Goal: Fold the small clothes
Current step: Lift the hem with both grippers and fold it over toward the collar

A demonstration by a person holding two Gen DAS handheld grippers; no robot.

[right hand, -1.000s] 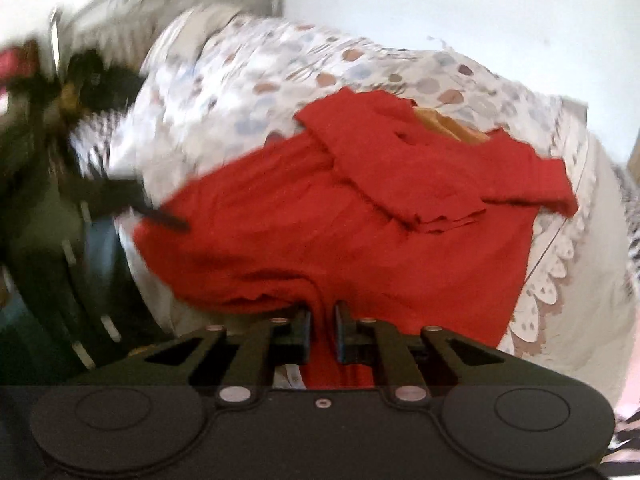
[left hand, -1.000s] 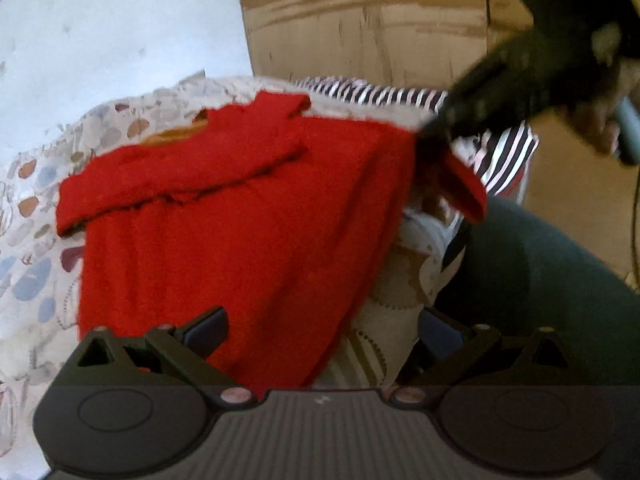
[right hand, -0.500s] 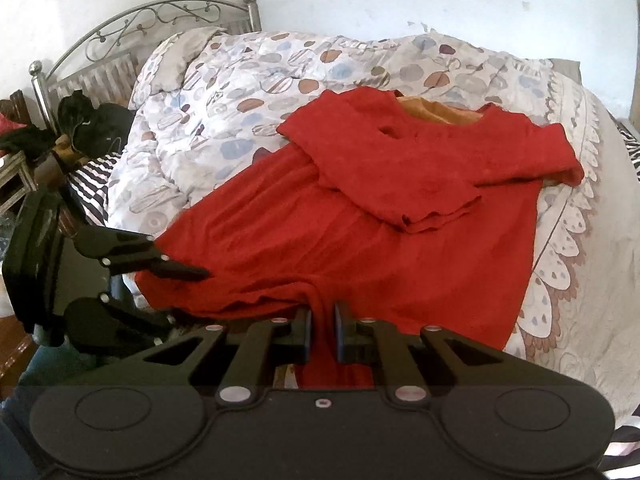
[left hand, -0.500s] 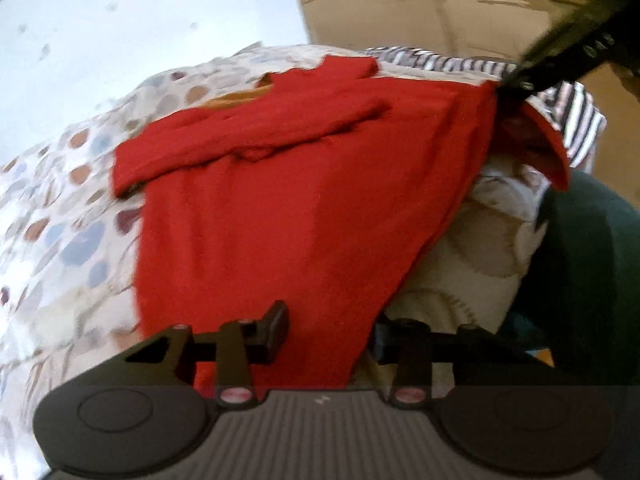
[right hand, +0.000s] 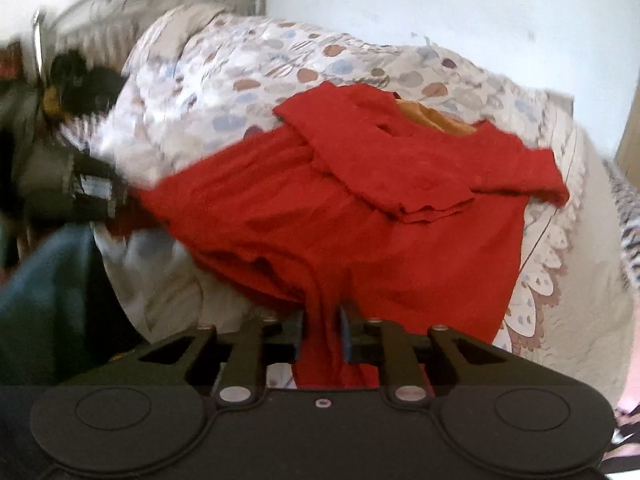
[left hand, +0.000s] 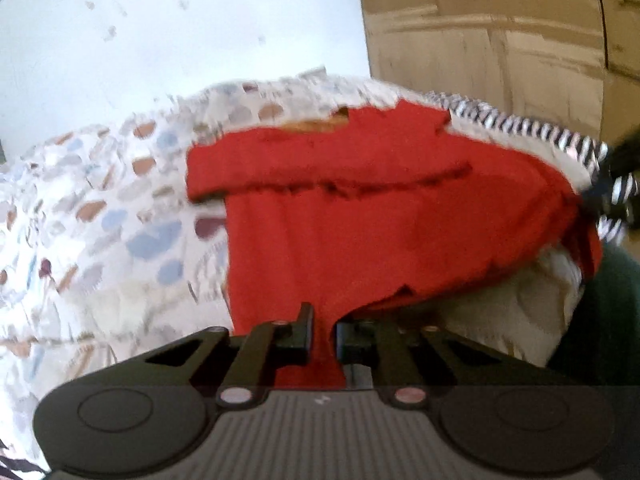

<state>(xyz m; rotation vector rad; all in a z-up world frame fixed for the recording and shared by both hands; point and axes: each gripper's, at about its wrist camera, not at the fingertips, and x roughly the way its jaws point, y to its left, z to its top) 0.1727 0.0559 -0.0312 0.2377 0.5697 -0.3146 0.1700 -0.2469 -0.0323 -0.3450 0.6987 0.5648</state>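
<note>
A red garment lies spread on the patterned bedspread, its sleeves folded across the top. My left gripper is shut on the garment's near hem corner. My right gripper is shut on the hem at the other near corner of the same red garment. The left gripper also shows blurred at the left of the right wrist view; the right gripper shows blurred at the right edge of the left wrist view. An orange cloth peeks out under the neckline.
A metal headboard and dark items are at the far left. A striped cloth lies at the bed's far side. A wooden wardrobe stands behind. A person's dark green trouser leg is beside the bed.
My left gripper has closed on the red hem, from open a second ago. Both grippers are moving, and the views are blurred. The right gripper has stayed shut on the hem.
</note>
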